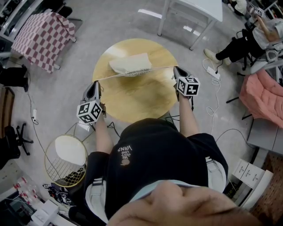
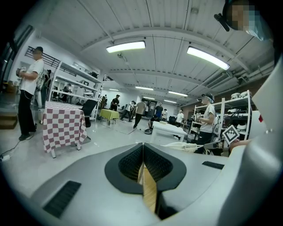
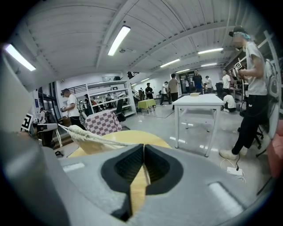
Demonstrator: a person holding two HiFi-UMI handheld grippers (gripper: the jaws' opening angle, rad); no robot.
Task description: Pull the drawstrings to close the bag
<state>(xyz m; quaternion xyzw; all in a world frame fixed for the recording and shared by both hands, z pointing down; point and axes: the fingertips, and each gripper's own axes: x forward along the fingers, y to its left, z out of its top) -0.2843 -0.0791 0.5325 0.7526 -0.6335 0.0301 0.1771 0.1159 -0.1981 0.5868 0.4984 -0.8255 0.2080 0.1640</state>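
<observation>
A cream drawstring bag lies on the far half of the round wooden table, its gathered mouth towards me. Its drawstring runs taut from the mouth out to both sides. At the table's left edge my left gripper is shut on the left end of the string. The right gripper is shut on the other end at the right edge. In the left gripper view the jaws meet and the bag shows to the right. The right gripper view has shut jaws, the bag to the left.
A wire basket stands on the floor at my left. A table with a checkered cloth is at the far left, a white table beyond. A seated person and pink fabric are at the right, with cables on the floor.
</observation>
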